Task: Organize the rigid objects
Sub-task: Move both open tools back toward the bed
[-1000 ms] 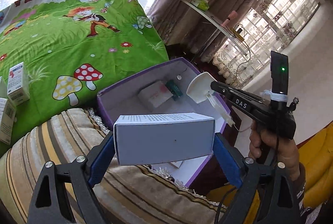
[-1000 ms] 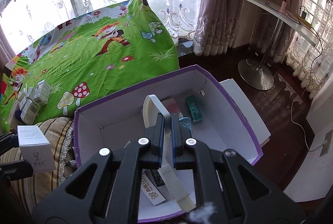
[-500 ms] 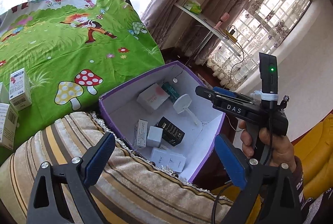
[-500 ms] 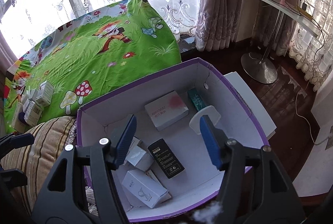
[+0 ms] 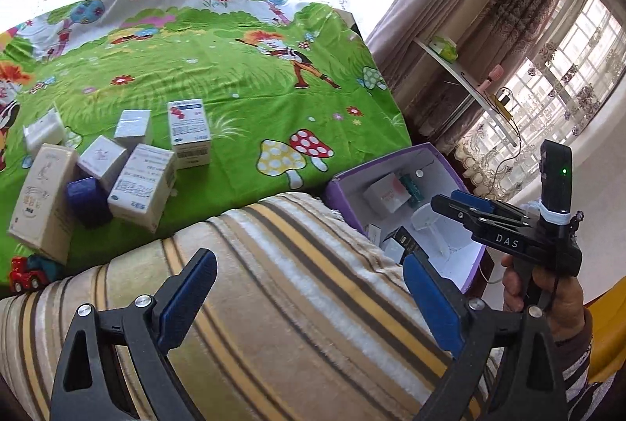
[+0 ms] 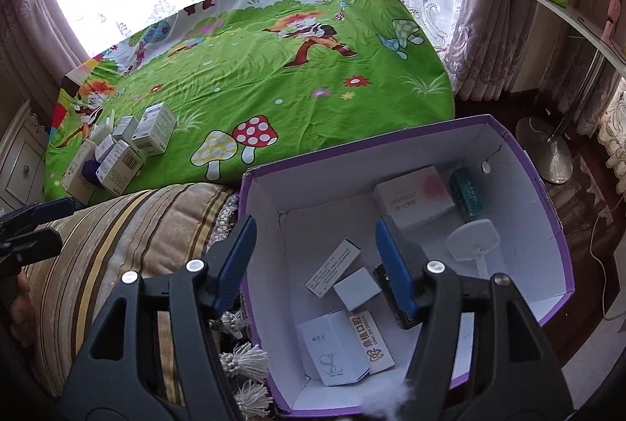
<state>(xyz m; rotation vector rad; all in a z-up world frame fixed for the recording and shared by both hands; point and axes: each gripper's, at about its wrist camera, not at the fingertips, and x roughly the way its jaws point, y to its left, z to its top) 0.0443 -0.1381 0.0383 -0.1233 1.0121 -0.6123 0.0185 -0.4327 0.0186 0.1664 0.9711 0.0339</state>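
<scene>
1. With nothing between its blue pads, the left gripper (image 5: pixel 309 299) stands wide apart at the bottom of its frame, above a striped cushion (image 5: pixel 297 288).
2. The right gripper (image 6: pixel 315 260) is likewise spread and empty, low in its frame, straddling the near wall of the purple box (image 6: pixel 547 209).
3. Inside the box lie several small cartons and a white hand mirror (image 6: pixel 473 239), right of centre.
4. The unsorted boxes (image 5: pixel 117 162) cluster at the left of the frame on the green cartoon sheet (image 5: pixel 242 76).
5. Judged step: between deposits, reaching for another carton. Next, the left gripper should cross to that cluster, square its pads on one carton and close.
</scene>
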